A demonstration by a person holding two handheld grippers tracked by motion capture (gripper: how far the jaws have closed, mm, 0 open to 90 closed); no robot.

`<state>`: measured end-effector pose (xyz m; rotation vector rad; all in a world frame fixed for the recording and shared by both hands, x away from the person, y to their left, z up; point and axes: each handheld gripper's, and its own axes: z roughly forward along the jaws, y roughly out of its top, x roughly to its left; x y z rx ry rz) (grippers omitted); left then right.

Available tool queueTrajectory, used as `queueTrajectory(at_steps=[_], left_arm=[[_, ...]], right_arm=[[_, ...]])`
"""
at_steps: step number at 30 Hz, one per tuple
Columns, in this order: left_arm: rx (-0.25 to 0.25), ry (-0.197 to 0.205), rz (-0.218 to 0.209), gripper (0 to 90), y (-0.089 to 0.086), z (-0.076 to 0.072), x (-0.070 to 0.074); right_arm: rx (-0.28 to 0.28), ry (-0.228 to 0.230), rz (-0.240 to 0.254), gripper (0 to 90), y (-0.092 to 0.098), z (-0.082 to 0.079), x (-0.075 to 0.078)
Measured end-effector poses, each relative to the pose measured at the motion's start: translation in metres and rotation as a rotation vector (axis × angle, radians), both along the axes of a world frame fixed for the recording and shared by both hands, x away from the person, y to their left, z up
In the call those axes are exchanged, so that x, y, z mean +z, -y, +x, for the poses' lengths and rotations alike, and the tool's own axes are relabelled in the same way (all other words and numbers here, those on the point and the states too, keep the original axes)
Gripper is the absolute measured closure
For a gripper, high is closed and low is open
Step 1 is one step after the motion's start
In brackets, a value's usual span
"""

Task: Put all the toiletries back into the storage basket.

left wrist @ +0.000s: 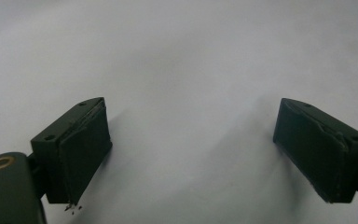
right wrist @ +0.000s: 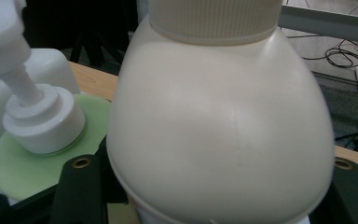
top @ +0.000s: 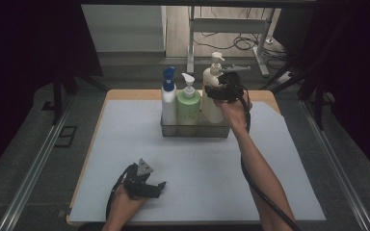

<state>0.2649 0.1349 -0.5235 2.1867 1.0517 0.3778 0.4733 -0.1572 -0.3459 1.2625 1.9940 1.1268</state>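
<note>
Together we look down on a desk (top: 125, 94) covered by a pale grey mat (top: 192, 168), its wooden edge showing along the far side. Near the far edge, about midway along it, stands a clear rectangular bin (top: 195, 130) with three pump bottles upright in a row. At the bin's left end we see a white bottle with a blue cap (top: 168, 98), in the middle a light green bottle (top: 188, 106) with a white pump, and at the right end a taller cream bottle (top: 213, 96) with a cream pump head.

Our right gripper (top: 223, 92) is up at the cream bottle, held at its shoulder from the right side, with the forearm reaching across the mat from the near right. From the right gripper view the cream bottle (right wrist: 219, 126) sits directly between the two black jaws, its rounded shoulder and ribbed collar close to the lens; the jaws flank it on either side, but we cannot tell whether they are pressing on it. Beside it in that view are the green bottle's flat top (right wrist: 28, 163) and white pump collar.

Our left gripper (top: 160, 188) lies low on the mat near the near edge, left of centre, held in the left hand (top: 123, 204). In the left gripper view its jaws stand wide apart over bare mat (left wrist: 191, 93), holding nothing.
</note>
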Motion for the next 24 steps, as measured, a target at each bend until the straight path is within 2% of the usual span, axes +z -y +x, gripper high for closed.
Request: queueTrajectory(at_steps=[9, 24], left_arm=[[0.002, -0.001, -0.001, 10.5, 0.0, 0.0, 0.0], [0.0, -0.004, 0.0, 10.5, 0.0, 0.0, 0.0]], right_arm=[[-0.011, -0.005, -0.011, 37.0, -0.001, 0.004, -0.017], [-0.009, -0.045, -0.026, 36.9, 0.005, -0.004, -0.027]])
